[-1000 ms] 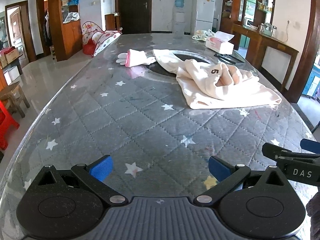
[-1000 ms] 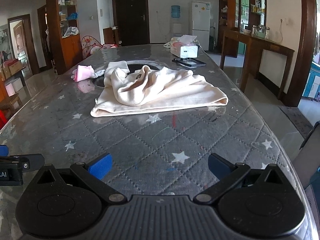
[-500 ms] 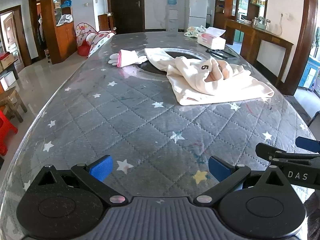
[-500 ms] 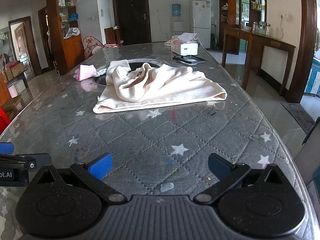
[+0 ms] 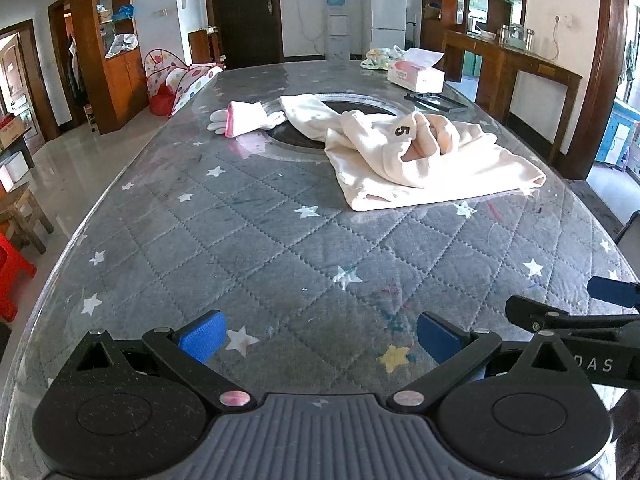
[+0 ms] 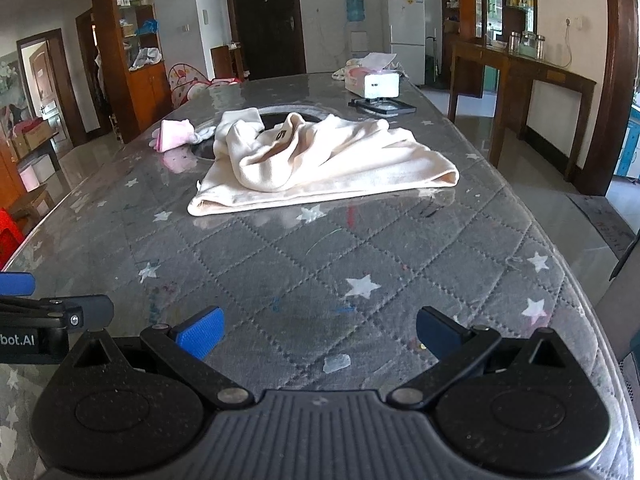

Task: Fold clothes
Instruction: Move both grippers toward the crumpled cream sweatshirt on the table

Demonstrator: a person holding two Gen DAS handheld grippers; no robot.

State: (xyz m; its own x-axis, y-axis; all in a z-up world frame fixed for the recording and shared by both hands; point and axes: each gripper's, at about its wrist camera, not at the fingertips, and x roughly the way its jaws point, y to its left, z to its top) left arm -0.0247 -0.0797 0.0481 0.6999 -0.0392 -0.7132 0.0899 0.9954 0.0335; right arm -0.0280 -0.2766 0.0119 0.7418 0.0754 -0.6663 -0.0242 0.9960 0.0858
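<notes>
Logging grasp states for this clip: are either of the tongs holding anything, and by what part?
Nothing is held. The left tongs and right tongs are both open over the table, short of the cream garment.

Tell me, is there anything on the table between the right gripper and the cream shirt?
No. In the right wrist view, only bare grey quilted star-patterned tabletop lies between the right gripper and the crumpled cream shirt.

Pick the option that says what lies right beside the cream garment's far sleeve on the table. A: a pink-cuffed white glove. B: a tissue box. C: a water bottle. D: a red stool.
A: the pink-cuffed white glove lies at the end of the cream garment's far sleeve, on the table; the tissue box stands farther back and apart.
</notes>
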